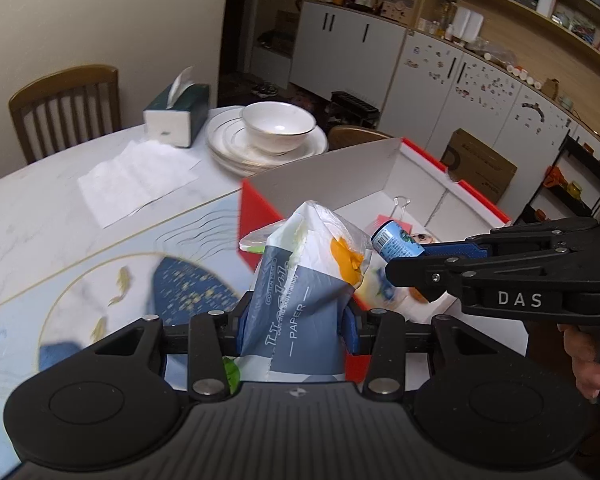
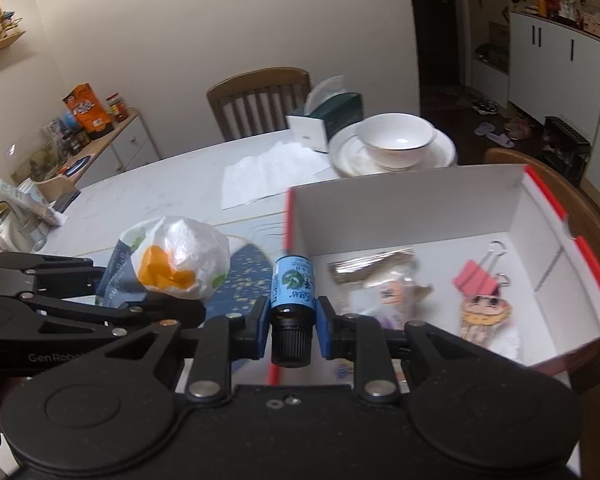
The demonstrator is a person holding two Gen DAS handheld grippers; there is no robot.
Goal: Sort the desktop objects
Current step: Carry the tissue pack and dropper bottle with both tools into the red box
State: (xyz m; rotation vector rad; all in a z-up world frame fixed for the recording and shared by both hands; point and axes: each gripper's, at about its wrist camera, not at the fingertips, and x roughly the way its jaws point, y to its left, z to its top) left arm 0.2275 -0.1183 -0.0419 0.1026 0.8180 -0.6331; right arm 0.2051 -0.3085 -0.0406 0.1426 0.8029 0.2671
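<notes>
Left wrist view: left gripper [image 1: 296, 320] fingers hold tissue pack [image 1: 300, 280] above desk [image 1: 40, 208], beside red box [image 1: 380, 168].
Right wrist view: right gripper [image 2: 292, 320] fingers hold blue bottle [image 2: 292, 284] w/ cap toward camera, at box's left wall.

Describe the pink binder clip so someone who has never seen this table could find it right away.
Find the red-edged open box with white inner walls, on the table near the stacked white plates. The pink binder clip lies on its floor toward the far right corner, beside a cartoon-face charm. It alone there has a pink body with silver wire handles.
</notes>
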